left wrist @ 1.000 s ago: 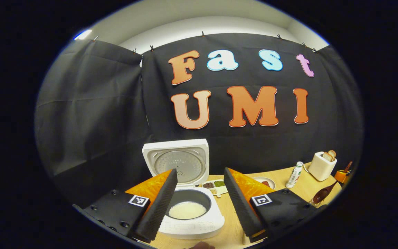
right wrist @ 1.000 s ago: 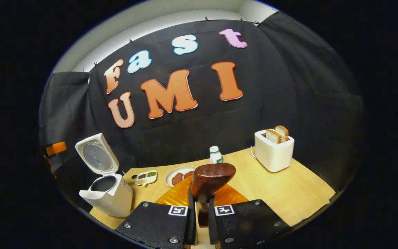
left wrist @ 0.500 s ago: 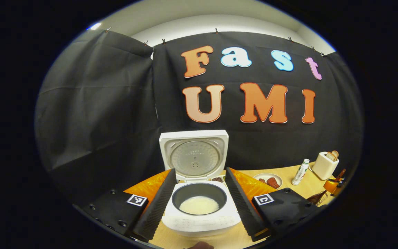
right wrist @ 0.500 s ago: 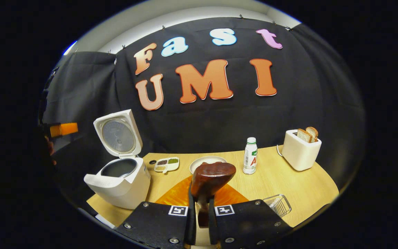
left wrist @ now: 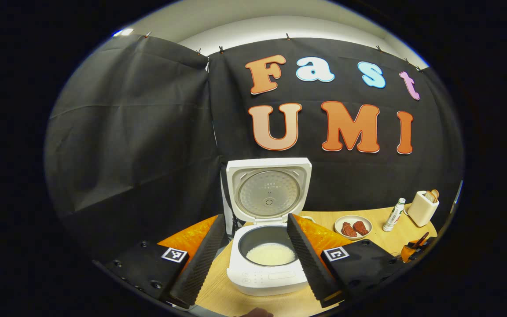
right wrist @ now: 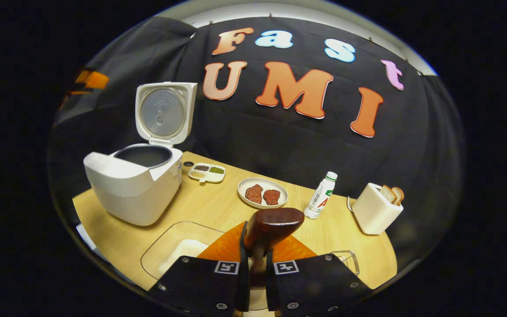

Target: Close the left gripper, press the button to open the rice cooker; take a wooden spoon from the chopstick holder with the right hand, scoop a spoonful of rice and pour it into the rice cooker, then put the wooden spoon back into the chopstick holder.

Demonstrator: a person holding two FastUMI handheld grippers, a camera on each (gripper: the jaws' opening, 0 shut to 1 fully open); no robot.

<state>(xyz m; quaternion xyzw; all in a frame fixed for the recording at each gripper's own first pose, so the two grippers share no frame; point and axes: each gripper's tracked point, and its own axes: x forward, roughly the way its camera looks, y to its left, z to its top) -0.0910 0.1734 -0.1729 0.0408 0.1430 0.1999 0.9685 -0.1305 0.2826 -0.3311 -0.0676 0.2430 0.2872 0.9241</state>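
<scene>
The white rice cooker (left wrist: 271,275) stands with its lid (left wrist: 269,191) up and white rice (left wrist: 271,254) in the dark pot. My left gripper (left wrist: 255,219) is open, its fingers framing the cooker from the near side without touching it. In the right gripper view, my right gripper (right wrist: 256,255) is shut on the handle of the dark wooden spoon (right wrist: 273,222), whose bowl stands up in front of the camera. The cooker (right wrist: 134,185) sits to its left. Just below and left lies a clear container of rice (right wrist: 178,253). A wire chopstick holder (right wrist: 348,259) peeks out at the right.
On the wooden table (right wrist: 218,207) are a small sectioned dish of grains (right wrist: 206,171), a plate with meat (right wrist: 262,193), a white bottle (right wrist: 321,201) and a white toaster with bread (right wrist: 374,209). The table's near edge runs close below the cooker.
The right gripper, still holding the spoon, has swung left and tipped down, bringing the rice container into sight. The left gripper has shifted left; the cooker sits further right between its open fingers.
</scene>
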